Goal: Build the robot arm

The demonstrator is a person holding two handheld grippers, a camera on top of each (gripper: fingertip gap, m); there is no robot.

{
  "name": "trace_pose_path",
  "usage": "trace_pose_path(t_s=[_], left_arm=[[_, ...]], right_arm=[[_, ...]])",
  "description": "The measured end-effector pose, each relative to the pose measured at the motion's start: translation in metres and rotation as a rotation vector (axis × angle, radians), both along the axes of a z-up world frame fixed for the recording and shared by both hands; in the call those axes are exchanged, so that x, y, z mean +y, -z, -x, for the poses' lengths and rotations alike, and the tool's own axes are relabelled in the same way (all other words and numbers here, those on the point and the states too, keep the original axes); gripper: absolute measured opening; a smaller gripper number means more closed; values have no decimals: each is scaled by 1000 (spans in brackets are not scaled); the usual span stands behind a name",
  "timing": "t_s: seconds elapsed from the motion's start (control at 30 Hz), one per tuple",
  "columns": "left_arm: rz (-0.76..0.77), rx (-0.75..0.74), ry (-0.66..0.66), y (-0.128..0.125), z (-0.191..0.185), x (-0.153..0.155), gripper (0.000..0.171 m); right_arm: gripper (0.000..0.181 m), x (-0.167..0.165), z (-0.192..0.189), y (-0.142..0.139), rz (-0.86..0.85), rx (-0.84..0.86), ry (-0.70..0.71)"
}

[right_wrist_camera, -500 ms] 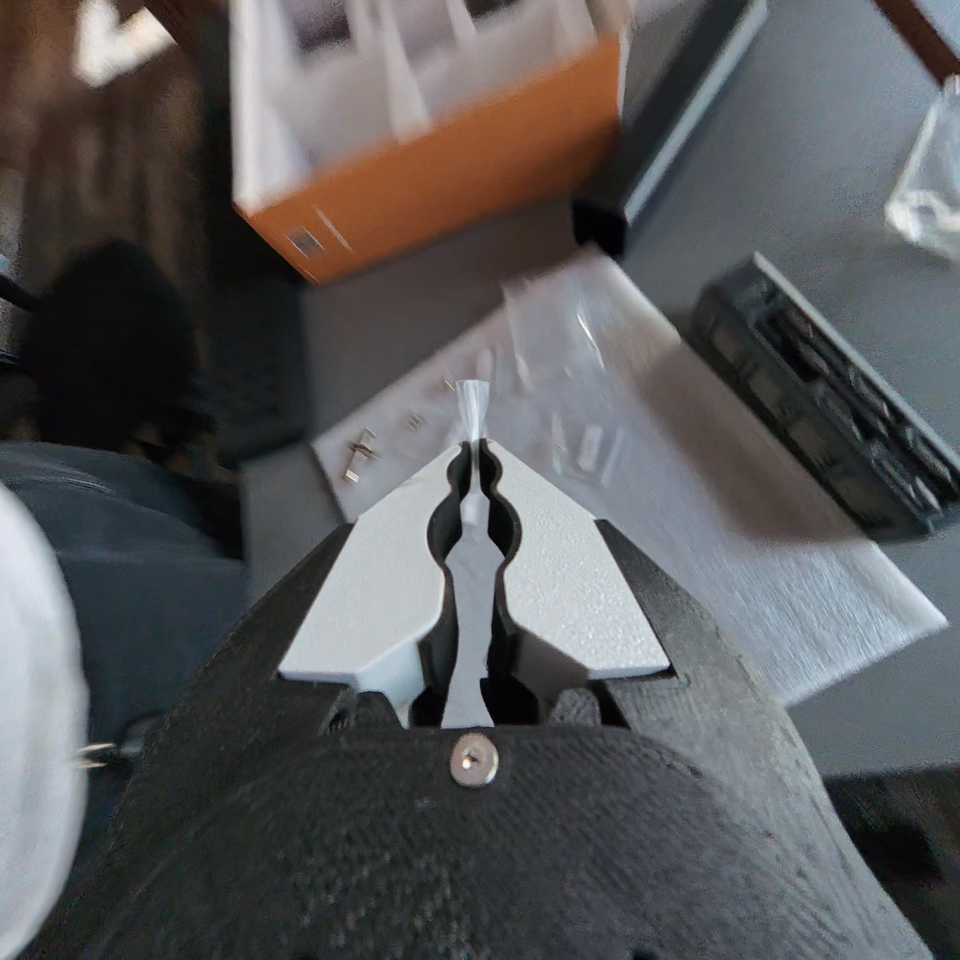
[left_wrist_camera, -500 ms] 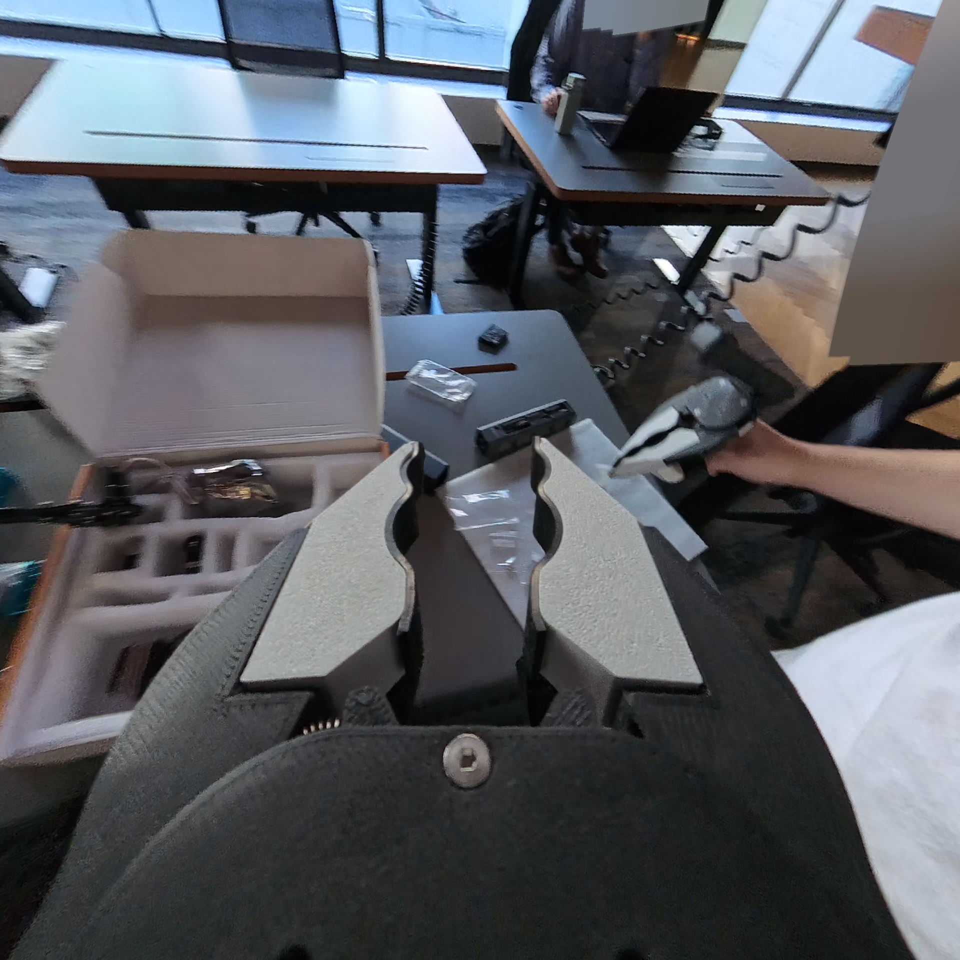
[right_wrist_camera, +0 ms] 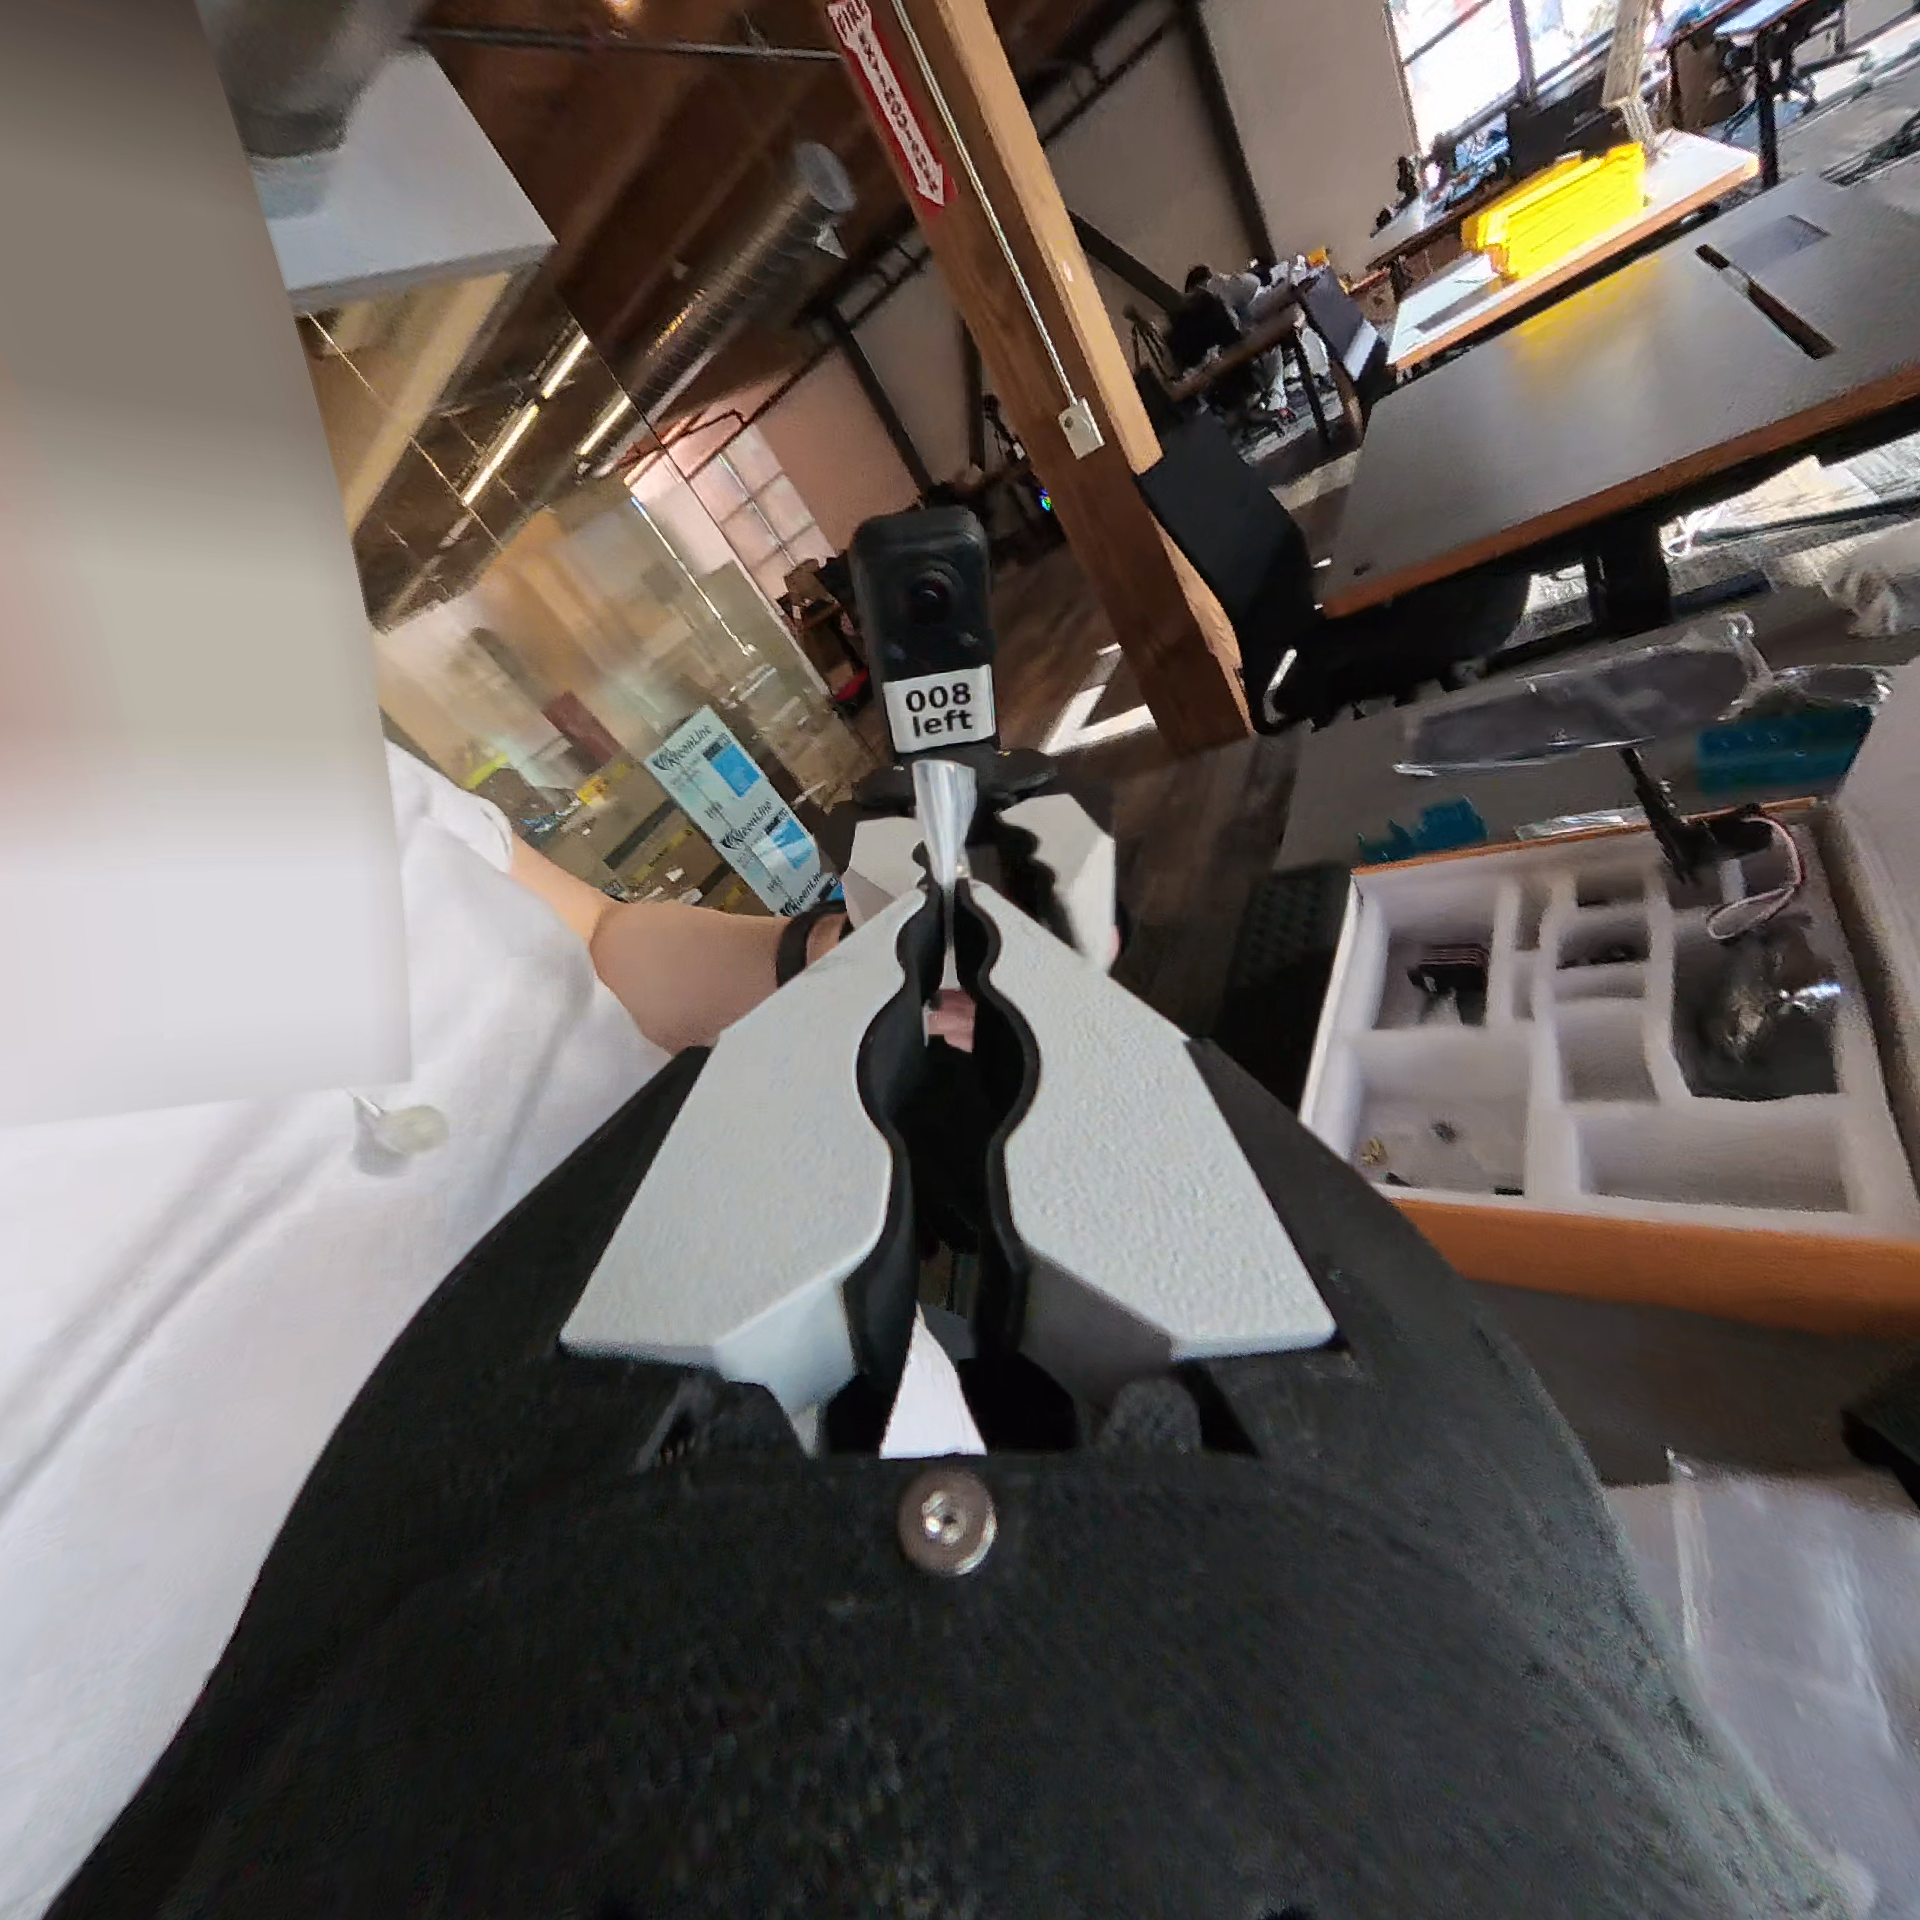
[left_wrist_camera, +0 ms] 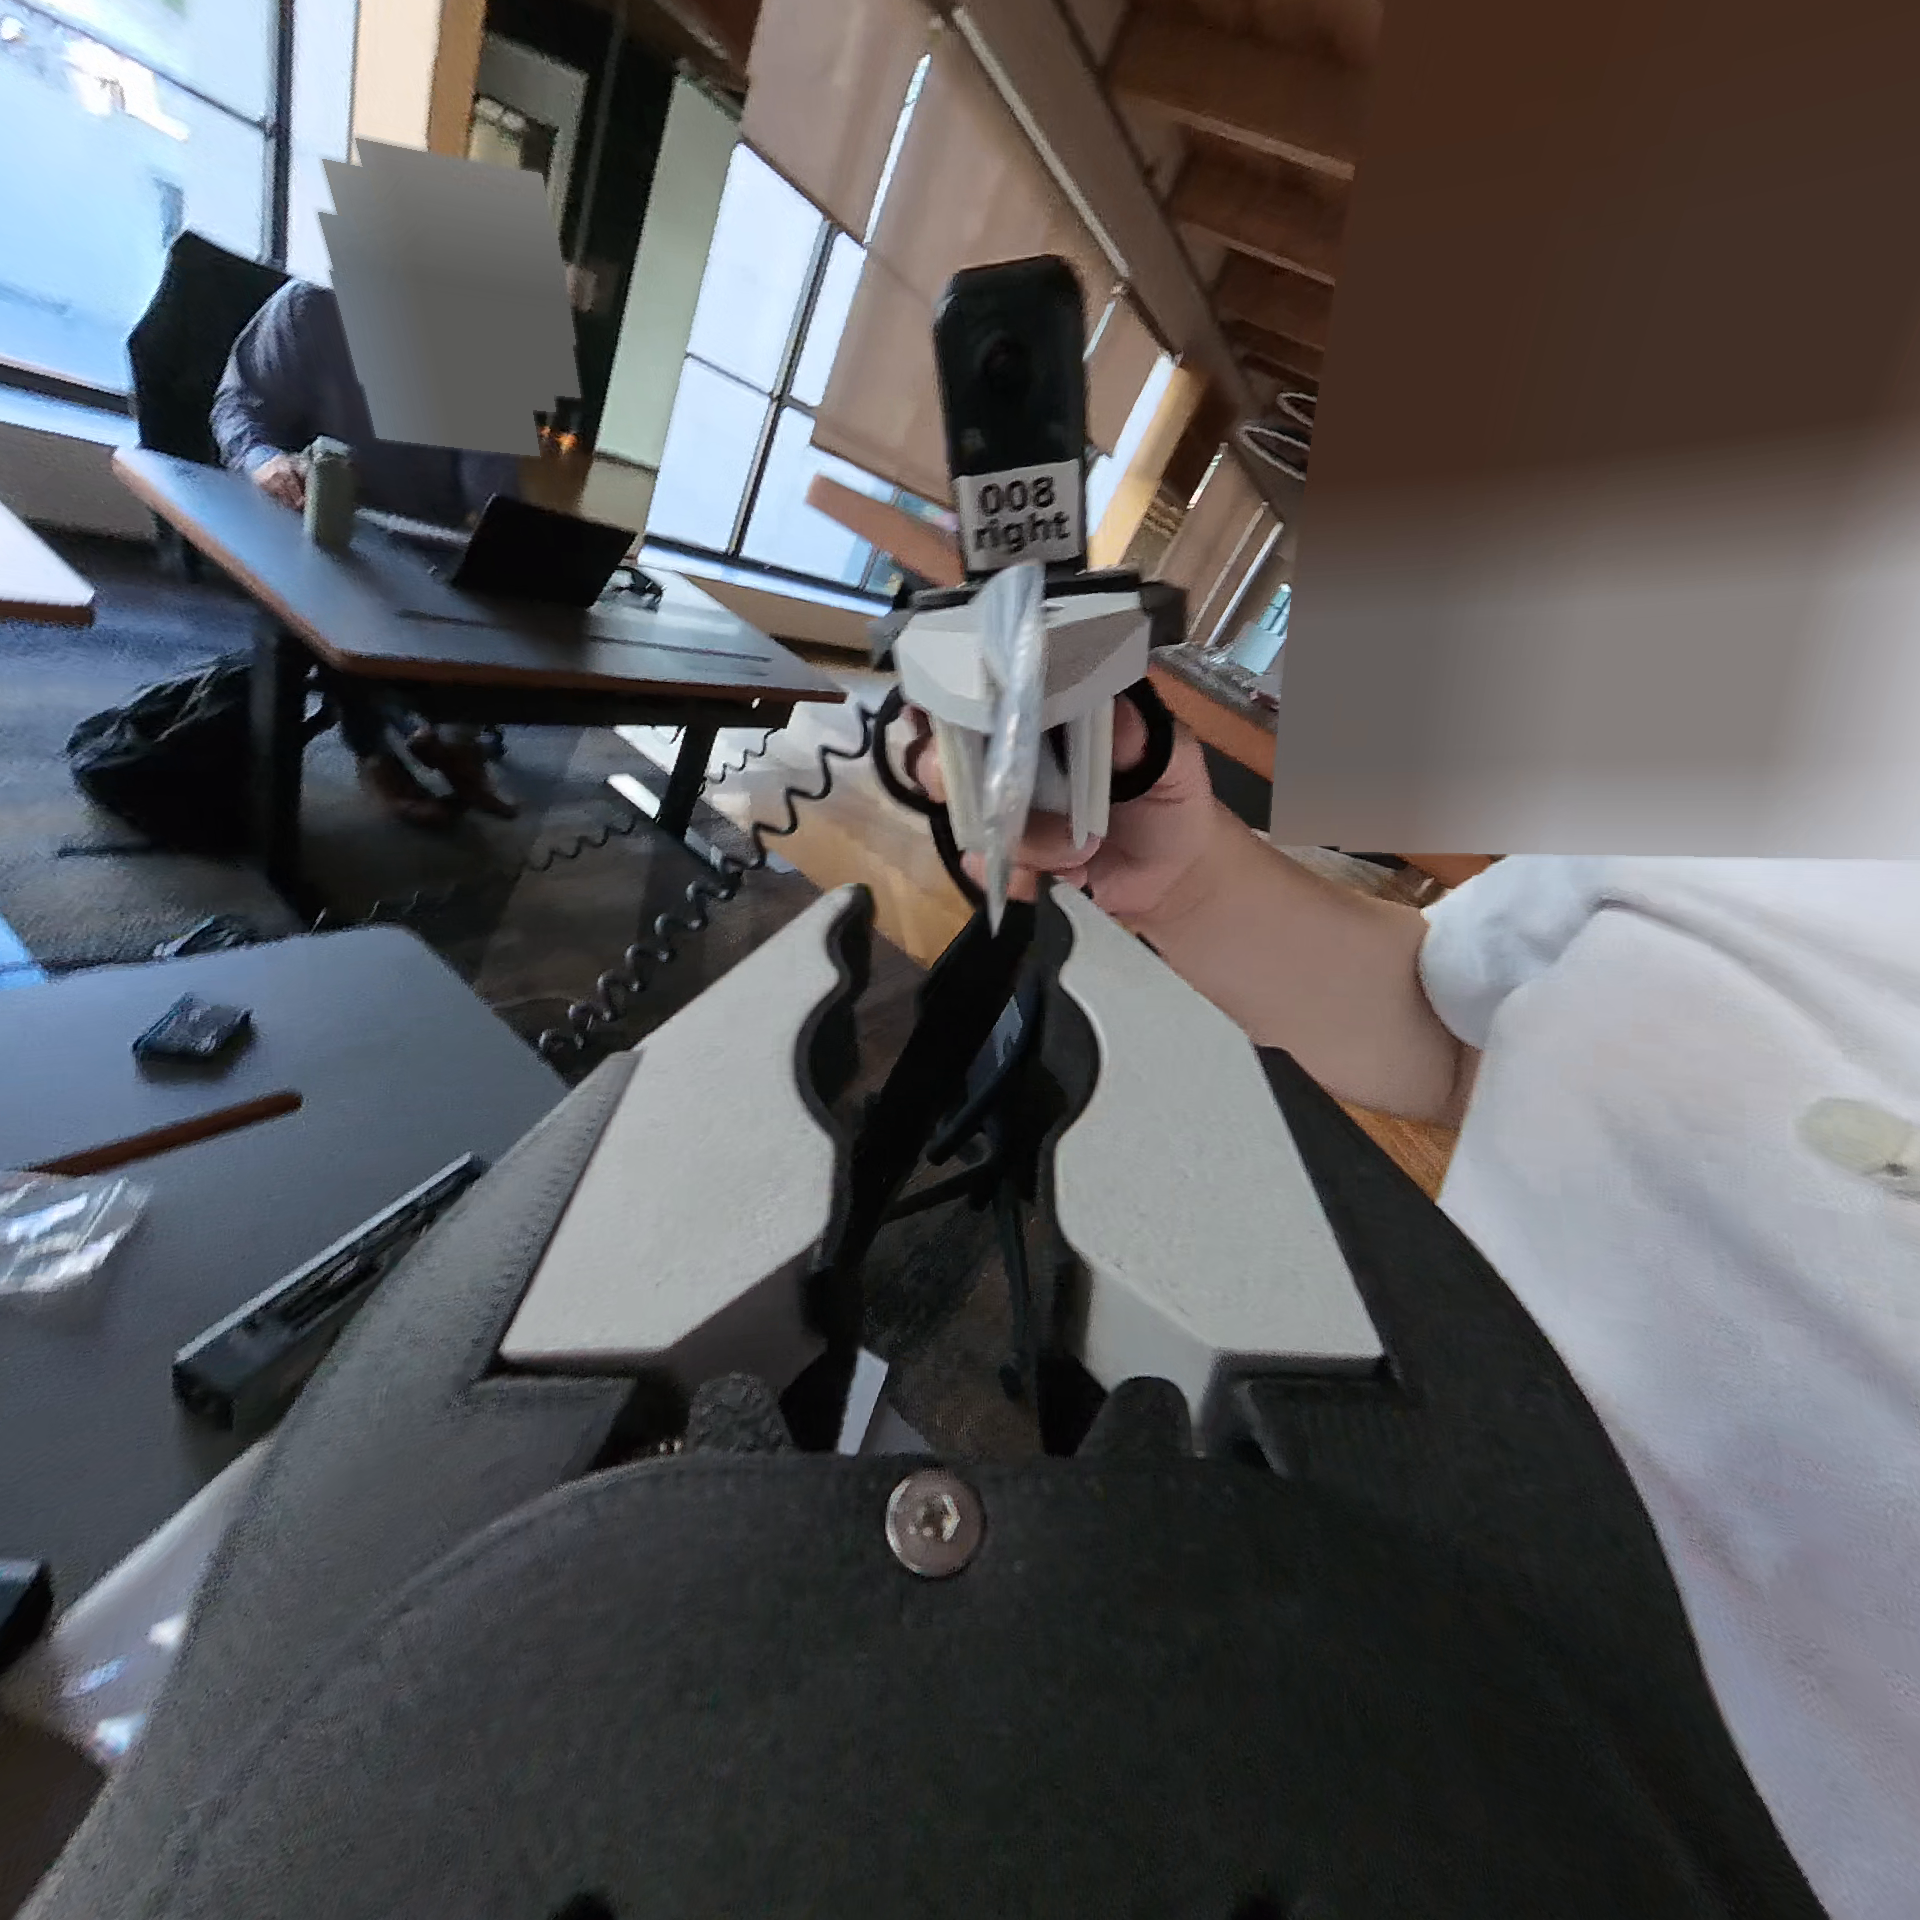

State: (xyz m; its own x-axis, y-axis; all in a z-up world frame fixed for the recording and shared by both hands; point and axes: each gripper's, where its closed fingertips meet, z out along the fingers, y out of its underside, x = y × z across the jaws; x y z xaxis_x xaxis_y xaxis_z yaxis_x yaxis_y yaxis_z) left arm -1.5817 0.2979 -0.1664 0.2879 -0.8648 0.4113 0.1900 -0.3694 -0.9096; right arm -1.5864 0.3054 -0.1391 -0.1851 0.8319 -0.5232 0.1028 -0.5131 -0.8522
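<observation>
My right gripper is shut on a small clear plastic bag, whose end sticks out past the fingertips. Both grippers are held up in the air and face each other. In the left wrist view my right gripper is just ahead with the bag hanging from it. My left gripper is open, and the bag's lower tip reaches down between its fingertips without being clamped. In the right wrist view the left gripper stands close behind the bag.
An orange box with a white foam insert and small parts stands to the right. The black table holds a long black part, another clear bag and a small black piece. A person sits at a far desk. Less than 4 cm separates the two grippers' tips.
Both grippers have risen from the table and turned to face each other. The right one still holds the bag. The left one stays open, now at the bag's tip.
</observation>
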Motion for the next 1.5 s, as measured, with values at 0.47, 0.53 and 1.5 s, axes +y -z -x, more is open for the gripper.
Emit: trace_pose_path(t_s=[0.47, 0.53, 1.5], left_arm=[[-20, -6, -20, -40, 1, -20, 2], [-34, 4, -27, -41, 2, -21, 1], [143, 439, -672, 31, 202, -22, 47]], right_arm=[[0, -9, 4, -27, 101, 107, -51], [0, -10, 5, -29, 91, 117, -59], [0, -11, -133, 452, 425, -851, 41]])
